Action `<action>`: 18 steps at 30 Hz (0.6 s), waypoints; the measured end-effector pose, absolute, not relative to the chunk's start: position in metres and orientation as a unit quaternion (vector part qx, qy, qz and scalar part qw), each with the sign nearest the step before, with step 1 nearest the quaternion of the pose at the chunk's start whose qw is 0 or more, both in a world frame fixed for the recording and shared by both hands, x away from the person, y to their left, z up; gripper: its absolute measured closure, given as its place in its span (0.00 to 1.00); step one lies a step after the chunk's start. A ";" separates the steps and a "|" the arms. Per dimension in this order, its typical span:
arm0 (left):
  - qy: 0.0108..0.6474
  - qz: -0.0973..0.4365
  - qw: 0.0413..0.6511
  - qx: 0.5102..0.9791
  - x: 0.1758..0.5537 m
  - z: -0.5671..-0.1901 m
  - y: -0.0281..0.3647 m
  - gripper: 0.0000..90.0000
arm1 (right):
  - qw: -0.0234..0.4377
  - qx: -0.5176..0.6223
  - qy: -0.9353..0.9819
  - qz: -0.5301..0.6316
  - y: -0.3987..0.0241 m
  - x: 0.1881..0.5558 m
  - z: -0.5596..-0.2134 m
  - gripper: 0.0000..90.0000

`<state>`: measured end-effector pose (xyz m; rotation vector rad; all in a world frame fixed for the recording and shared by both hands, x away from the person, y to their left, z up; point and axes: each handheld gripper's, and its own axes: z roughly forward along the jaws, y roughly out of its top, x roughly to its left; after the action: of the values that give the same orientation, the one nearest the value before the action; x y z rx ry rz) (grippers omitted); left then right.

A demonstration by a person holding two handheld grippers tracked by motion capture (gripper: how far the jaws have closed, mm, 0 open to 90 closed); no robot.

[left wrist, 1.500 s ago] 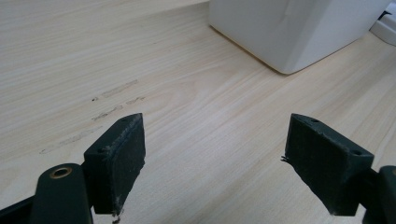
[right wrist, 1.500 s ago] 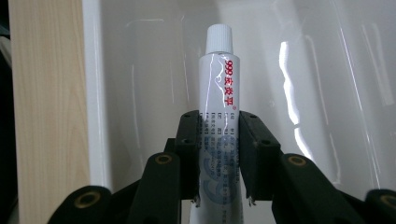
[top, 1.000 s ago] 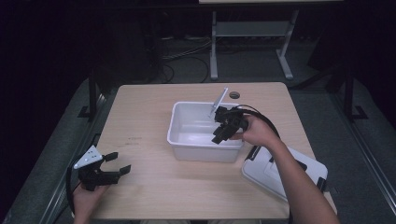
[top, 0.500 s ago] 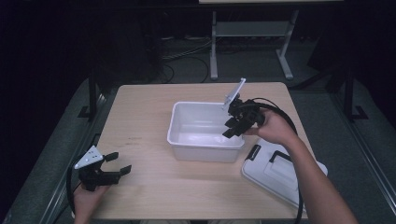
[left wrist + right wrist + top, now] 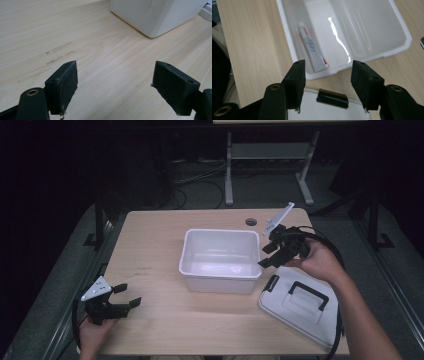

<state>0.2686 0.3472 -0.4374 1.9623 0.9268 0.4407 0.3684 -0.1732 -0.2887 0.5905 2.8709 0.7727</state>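
The right gripper [image 5: 267, 257] is hovering just past the white bin's [image 5: 220, 277] right rim, its jaws having just been opening and now standing apart with nothing between them. A white tube [image 5: 312, 46] is lying inside the bin along one wall. The bin is sitting mid-tabletop [image 5: 155, 235]; its lid [image 5: 300, 307] is lying at the near right corner. The left gripper [image 5: 125, 295] is resting wide and empty near the near left corner.

left gripper [image 5: 121, 299]: black, grey three-cornered plate on top, lower left | right gripper [image 5: 272, 256]: black, cable looping right | fingers [image 5: 295, 80]: blocky black pads, brass-ringed screws | forearms bare
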 end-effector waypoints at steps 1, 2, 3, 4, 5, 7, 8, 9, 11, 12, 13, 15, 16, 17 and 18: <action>0.374 0.178 0.447 0.793 0.269 -0.438 0.347 0.22 | 0.057 0.200 0.944 0.254 -0.177 0.367 -0.289 0.50; 0.374 0.178 0.447 0.793 0.269 -0.438 0.347 0.22 | 0.057 0.200 0.944 0.254 -0.177 0.367 -0.289 0.50; 0.376 0.178 0.449 0.791 0.268 -0.438 0.347 0.22 | 0.061 0.204 0.943 0.256 -0.184 0.364 -0.290 0.49; 0.376 0.177 0.449 0.791 0.268 -0.438 0.348 0.22 | 0.062 0.207 0.942 0.255 -0.187 0.362 -0.290 0.49; 0.376 0.178 0.450 0.790 0.269 -0.438 0.348 0.22 | 0.064 0.212 0.941 0.254 -0.191 0.361 -0.292 0.48; 0.377 0.176 0.451 0.790 0.268 -0.438 0.348 0.22 | 0.066 0.218 0.940 0.253 -0.197 0.358 -0.293 0.48; 0.377 0.176 0.451 0.790 0.268 -0.438 0.348 0.22 | 0.066 0.218 0.940 0.253 -0.197 0.358 -0.293 0.48; 0.377 0.176 0.451 0.790 0.269 -0.438 0.348 0.22 | 0.067 0.220 0.939 0.254 -0.201 0.356 -0.293 0.48; 0.378 0.173 0.453 0.789 0.268 -0.438 0.347 0.22 | 0.069 0.230 0.937 0.255 -0.213 0.352 -0.296 0.48; 0.377 0.171 0.455 0.788 0.268 -0.438 0.347 0.22 | 0.070 0.233 0.936 0.254 -0.217 0.350 -0.297 0.49; 0.376 0.172 0.457 0.788 0.268 -0.438 0.346 0.22 | 0.070 0.237 0.935 0.253 -0.221 0.349 -0.299 0.49; 0.374 0.174 0.456 0.789 0.268 -0.437 0.347 0.22 | 0.073 0.242 0.934 0.252 -0.228 0.346 -0.303 0.49; 0.376 0.172 0.456 0.788 0.268 -0.438 0.347 0.22 | 0.072 0.244 0.934 0.252 -0.231 0.345 -0.305 0.49; 0.376 0.172 0.456 0.788 0.268 -0.438 0.347 0.22 | 0.070 0.249 0.933 0.249 -0.235 0.344 -0.308 0.49; 0.376 0.173 0.455 0.789 0.268 -0.438 0.348 0.22 | 0.070 0.251 0.933 0.246 -0.237 0.343 -0.310 0.50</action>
<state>0.2683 0.3476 -0.4379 1.9461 0.9268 0.4271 0.3427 -0.2372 -0.3100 0.7557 2.8081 0.7411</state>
